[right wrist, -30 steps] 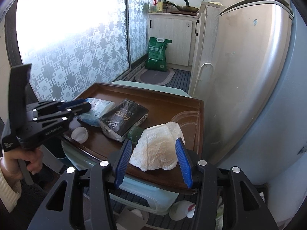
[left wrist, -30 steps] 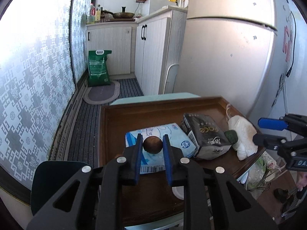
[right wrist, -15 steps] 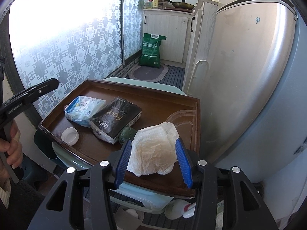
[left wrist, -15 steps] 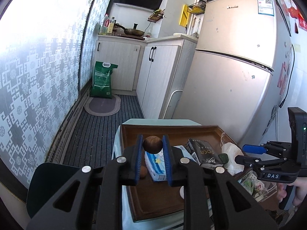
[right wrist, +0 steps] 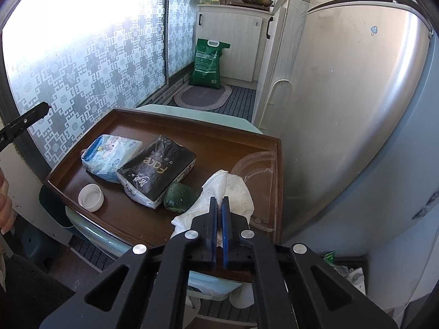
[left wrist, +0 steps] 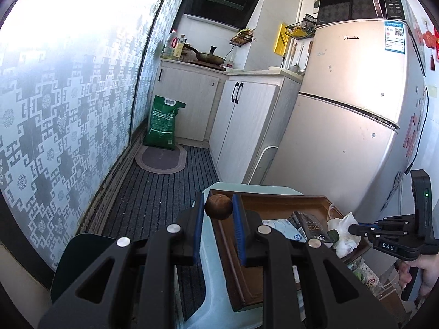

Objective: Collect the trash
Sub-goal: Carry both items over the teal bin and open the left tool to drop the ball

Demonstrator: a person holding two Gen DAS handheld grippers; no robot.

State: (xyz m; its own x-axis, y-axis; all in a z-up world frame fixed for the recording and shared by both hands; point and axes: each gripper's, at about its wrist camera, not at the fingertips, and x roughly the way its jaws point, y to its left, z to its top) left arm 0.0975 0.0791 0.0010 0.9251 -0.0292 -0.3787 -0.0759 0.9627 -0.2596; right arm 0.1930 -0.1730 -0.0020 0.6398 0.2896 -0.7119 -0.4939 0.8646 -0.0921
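Kitchen floor, patterned window film and a tall fridge [left wrist: 348, 126] frame the low brown tray [right wrist: 131, 120] where our trash sits. Nearest to us in the right wrist view, the right gripper [right wrist: 218, 205] has its blue pads drawn almost together, pinching a fold of the white crumpled paper [right wrist: 233, 189] at the tray's near edge, toward its right corner. That paper lies directly ahead of the pads and spreads away from them toward the tray's right rim, so we judge that the coming move turns on lifting it straight up and back without dragging it against the dark green lump [right wrist: 181, 198] that touches its left side.

Slightly farther along the near edge sits a white cap [right wrist: 91, 198], close to the near left corner. Behind it lie a black packet [right wrist: 157, 167] and a pale blue packet [right wrist: 111, 153], side by side and touching, their long axes running diagonally toward the far right. A clear lid [right wrist: 255, 164] rests against the right rim.

In the left wrist view, the left gripper [left wrist: 218, 209] holds a small brown round thing [left wrist: 218, 207] between narrow-set pads, raised above the tray's left side. We judge the right hand nearer the remaining litter.
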